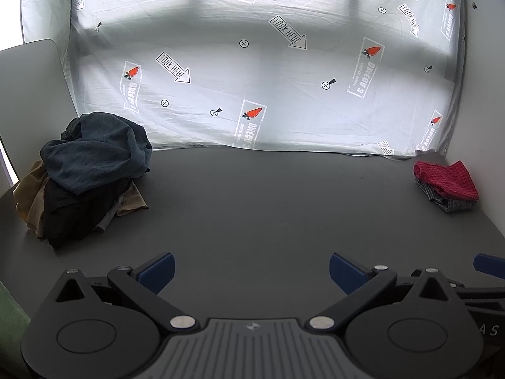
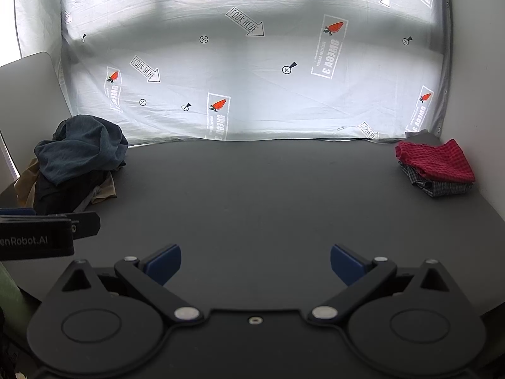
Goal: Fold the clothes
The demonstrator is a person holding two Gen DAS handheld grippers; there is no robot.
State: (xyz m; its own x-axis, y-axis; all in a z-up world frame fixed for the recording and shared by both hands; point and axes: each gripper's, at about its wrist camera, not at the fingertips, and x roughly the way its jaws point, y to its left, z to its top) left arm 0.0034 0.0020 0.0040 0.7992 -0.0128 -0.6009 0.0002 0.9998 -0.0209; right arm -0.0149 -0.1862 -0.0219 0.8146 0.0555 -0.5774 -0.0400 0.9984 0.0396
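A heap of unfolded clothes (image 1: 85, 173), dark blue on top with black and tan under it, lies at the far left of the dark table (image 1: 268, 208); it also shows in the right wrist view (image 2: 75, 164). A folded stack, red checked cloth (image 1: 446, 178) over grey plaid, sits at the far right; it shows in the right wrist view too (image 2: 437, 161). My left gripper (image 1: 251, 271) is open and empty above the near table edge. My right gripper (image 2: 255, 265) is open and empty beside it.
A white printed sheet (image 1: 252, 79) hangs behind the table as a backdrop. A grey chair back (image 1: 28, 79) stands at the far left. A white wall (image 1: 483, 94) borders the right side. The left gripper's body (image 2: 38, 233) shows at the right view's left edge.
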